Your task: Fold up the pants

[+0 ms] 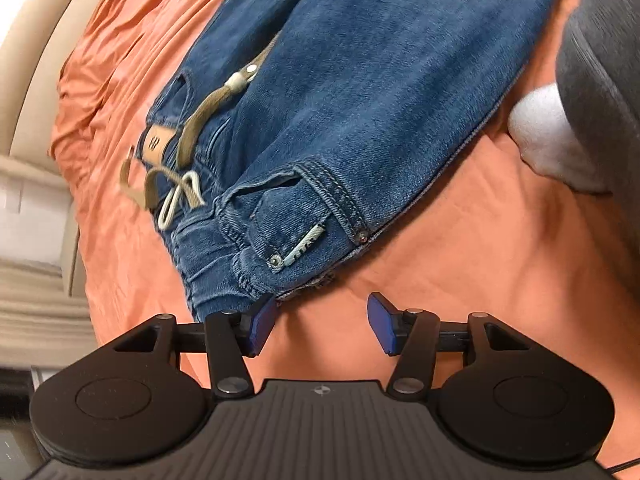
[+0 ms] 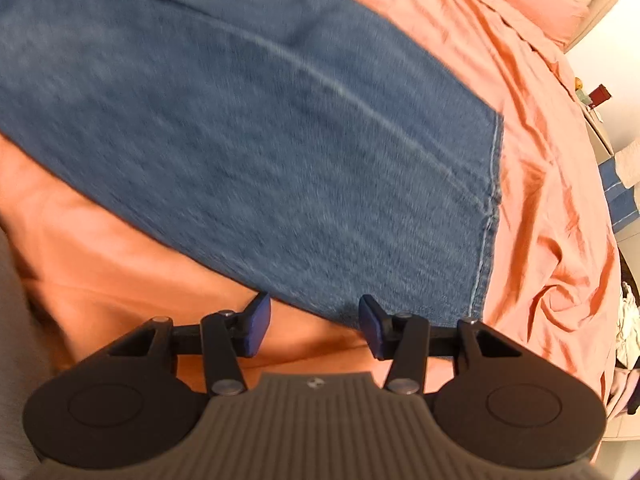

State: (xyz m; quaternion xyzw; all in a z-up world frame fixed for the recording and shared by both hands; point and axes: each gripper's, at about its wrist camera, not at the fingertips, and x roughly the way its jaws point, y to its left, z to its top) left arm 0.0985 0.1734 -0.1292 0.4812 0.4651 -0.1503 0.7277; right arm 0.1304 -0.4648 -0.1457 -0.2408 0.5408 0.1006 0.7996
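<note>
Blue jeans (image 1: 360, 80) lie flat on an orange bedsheet (image 1: 460, 248), waistband toward me in the left wrist view, with a tan strap (image 1: 208, 116) and a white drawstring (image 1: 180, 196) at the waist. My left gripper (image 1: 322, 324) is open just below the waistband corner. Its left pad (image 1: 262, 324) sits at the denim edge, and only sheet shows between the jaws. In the right wrist view a jeans leg (image 2: 240, 120) runs to its hem (image 2: 494, 184). My right gripper (image 2: 314, 326) is open at the leg's near edge. Denim reaches between the pads, which do not press it.
A person's grey trouser leg and white sock (image 1: 548, 136) rest on the sheet right of the jeans. A beige bed frame (image 1: 40, 60) bounds the left side. The sheet is wrinkled (image 2: 560, 240) beyond the hem, and a blue box (image 2: 618, 196) stands past the bed's right edge.
</note>
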